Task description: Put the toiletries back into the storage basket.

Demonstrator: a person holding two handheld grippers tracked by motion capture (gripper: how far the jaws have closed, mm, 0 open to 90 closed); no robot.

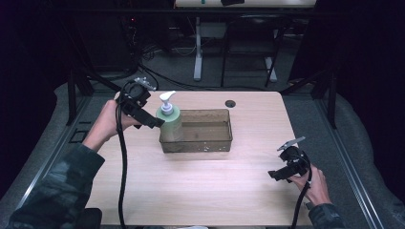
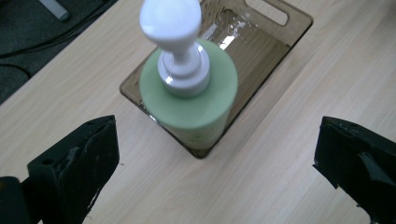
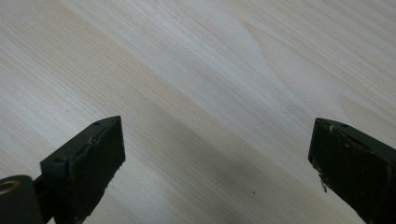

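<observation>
The left gripper (image 1: 154, 121) is spread wide, nothing between its jaws; in the left gripper view the two black jaws stand at the frame's lower corners with bare wood between them. Just ahead of it, the green pump bottle (image 1: 170, 120) stands upright in the left end of a brown see-through tray (image 1: 210, 143), its white pump head (image 2: 171, 23) on top. From the high view one jaw looks very close to the bottle's side; whether it touches is hard to tell from there.

The right gripper (image 1: 282, 174) is also spread open, held low over the near right part of the table (image 1: 191, 191), well apart from the tray, with plain wood grain beneath its jaws.

The table is light wood with a small dark round hole (image 1: 230, 103) near its far edge. Around it lies grey floor, with cables and the legs of another desk (image 1: 197, 57) behind, and dark surroundings at both sides.
</observation>
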